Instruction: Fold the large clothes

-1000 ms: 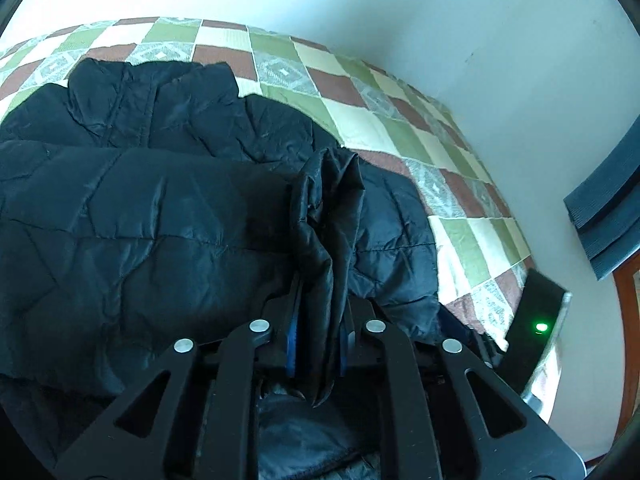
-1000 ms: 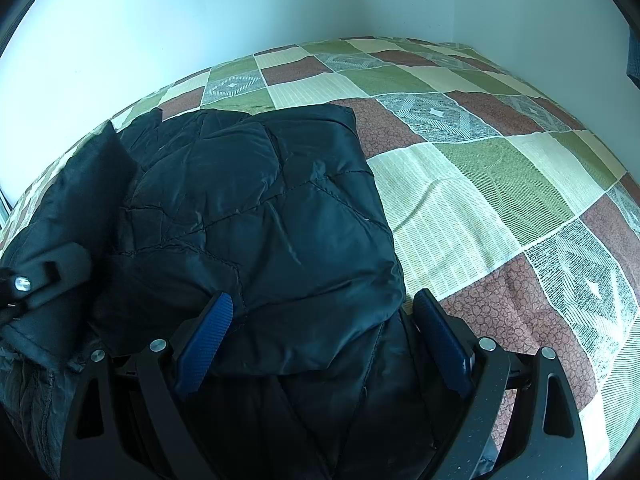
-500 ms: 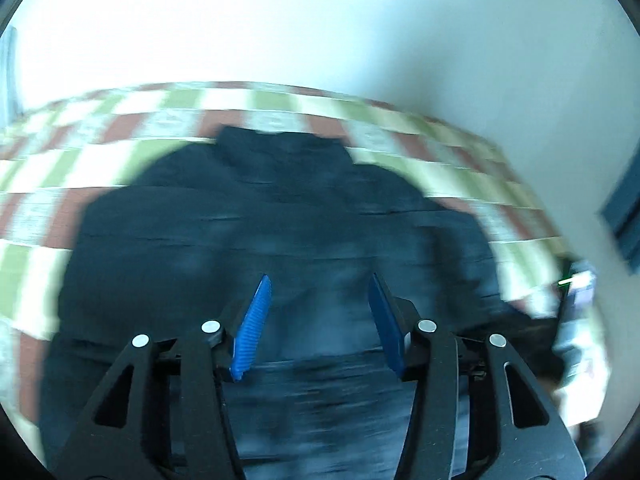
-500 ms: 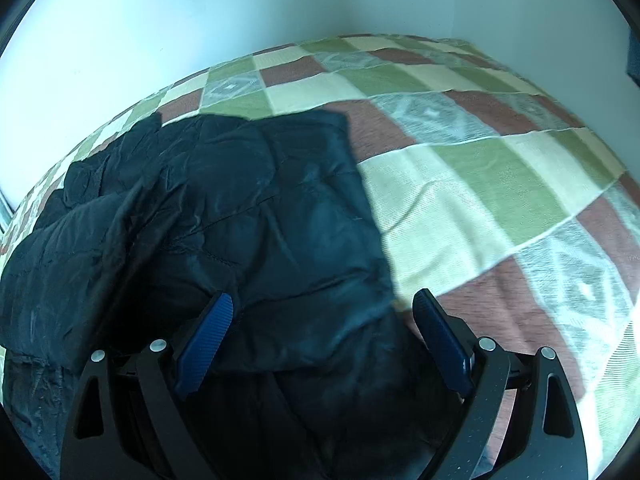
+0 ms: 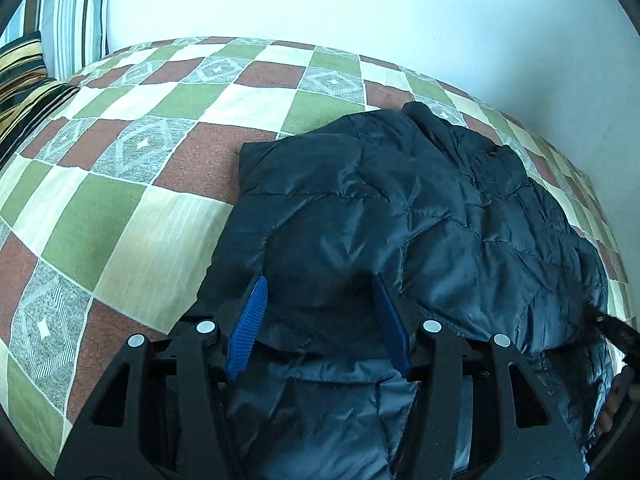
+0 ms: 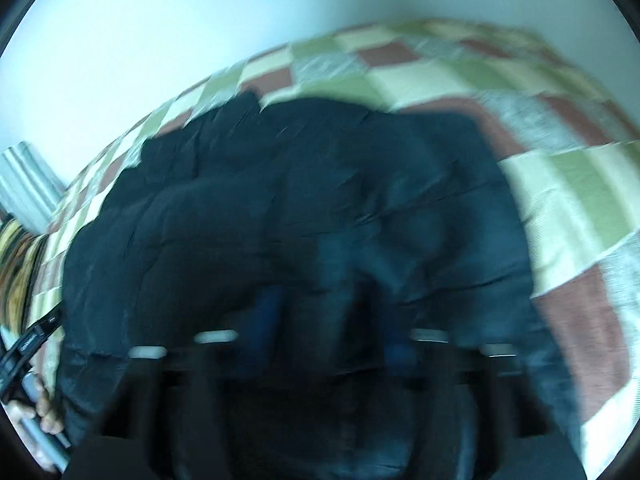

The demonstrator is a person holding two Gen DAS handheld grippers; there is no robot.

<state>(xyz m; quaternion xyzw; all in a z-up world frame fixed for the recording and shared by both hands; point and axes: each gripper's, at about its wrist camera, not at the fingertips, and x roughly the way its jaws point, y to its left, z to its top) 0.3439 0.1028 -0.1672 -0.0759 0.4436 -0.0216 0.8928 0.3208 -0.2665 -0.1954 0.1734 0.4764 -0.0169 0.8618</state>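
Jacket (image 5: 400, 208) on quilt (image 5: 120, 208); left claw (image 5: 320, 320) opening, unclamped; right claw (image 6: 332, 328) closing, grip unclear.

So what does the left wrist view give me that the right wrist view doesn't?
Only the left wrist view: a sharp look at the left gripper, its jaws opening above the dark quilted jacket with nothing pinched, and the jacket's left edge lying on the bed.
Only the right wrist view: the right gripper, heavily blurred, its jaws closing over the jacket's near edge; whether they grip yet I cannot tell.
Both: the jacket spread on the checked bedspread, the striped pillows and the pale wall.
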